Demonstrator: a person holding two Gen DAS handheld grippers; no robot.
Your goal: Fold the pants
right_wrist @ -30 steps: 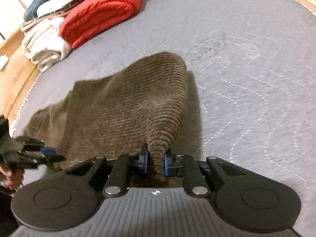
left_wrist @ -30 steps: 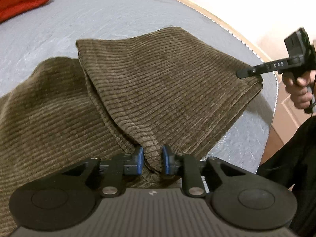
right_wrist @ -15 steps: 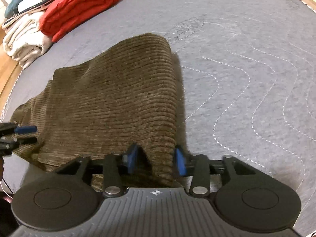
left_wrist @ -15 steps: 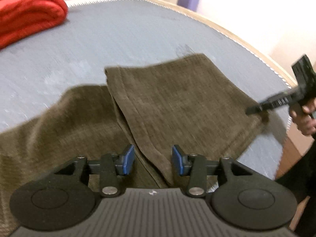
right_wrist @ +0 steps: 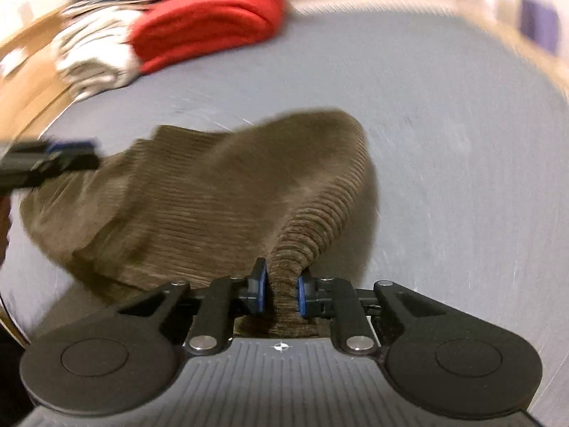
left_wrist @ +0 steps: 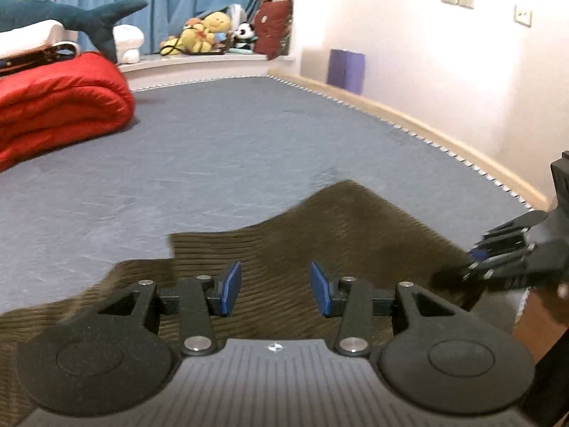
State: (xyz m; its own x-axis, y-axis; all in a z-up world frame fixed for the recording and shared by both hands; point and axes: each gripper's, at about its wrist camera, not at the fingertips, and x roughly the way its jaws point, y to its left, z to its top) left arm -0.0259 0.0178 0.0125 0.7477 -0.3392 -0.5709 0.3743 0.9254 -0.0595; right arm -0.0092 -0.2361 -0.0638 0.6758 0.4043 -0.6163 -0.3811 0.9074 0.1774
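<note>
Grey mattress lies open beyond pants; red quilt blocks far-left.

The left gripper holds its jaws apart, while the blurred right gripper jaws, just closing, seemingly pinch cloth.

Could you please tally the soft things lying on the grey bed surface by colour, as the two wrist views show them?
Brown: 1, the corduroy pants, pinched in the right gripper
Red: 1, the folded quilt
White or cream: 1, the folded bedding beside the quilt
Total: 3
</note>
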